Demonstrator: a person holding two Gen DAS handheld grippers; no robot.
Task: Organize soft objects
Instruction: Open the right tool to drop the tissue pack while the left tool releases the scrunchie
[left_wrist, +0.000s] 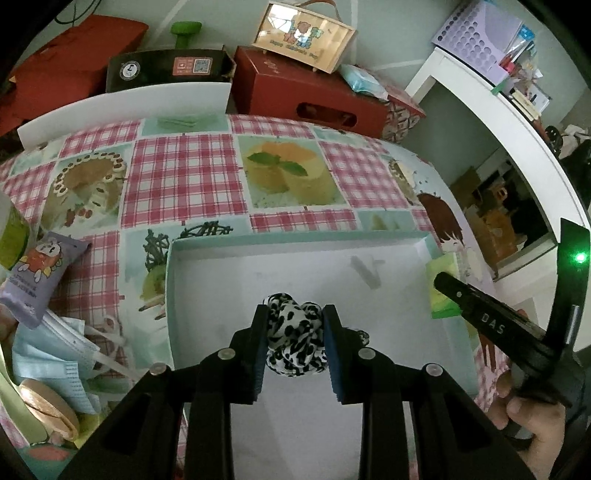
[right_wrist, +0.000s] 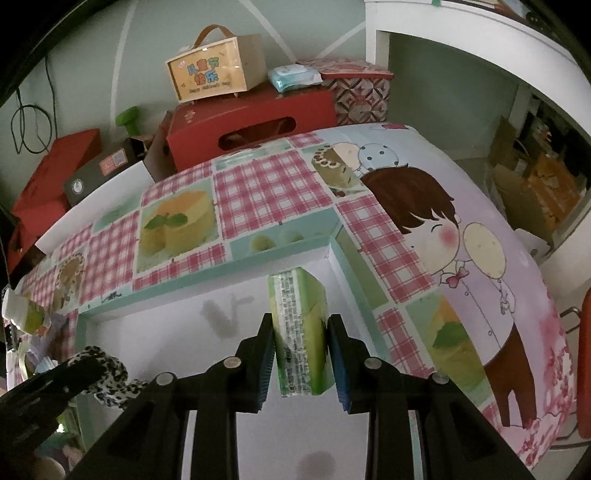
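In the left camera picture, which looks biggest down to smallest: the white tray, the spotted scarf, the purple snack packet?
1. White tray, clearly biggest.
2. Purple snack packet and spotted scarf look about alike; the scarf is bunched and nearer the camera, so I won't rank them.

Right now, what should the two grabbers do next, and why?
Probably lower a little and open the jaws. The left gripper holds the spotted scrunchie and the right gripper the green pack, both already over the white tray, which looks like their place.
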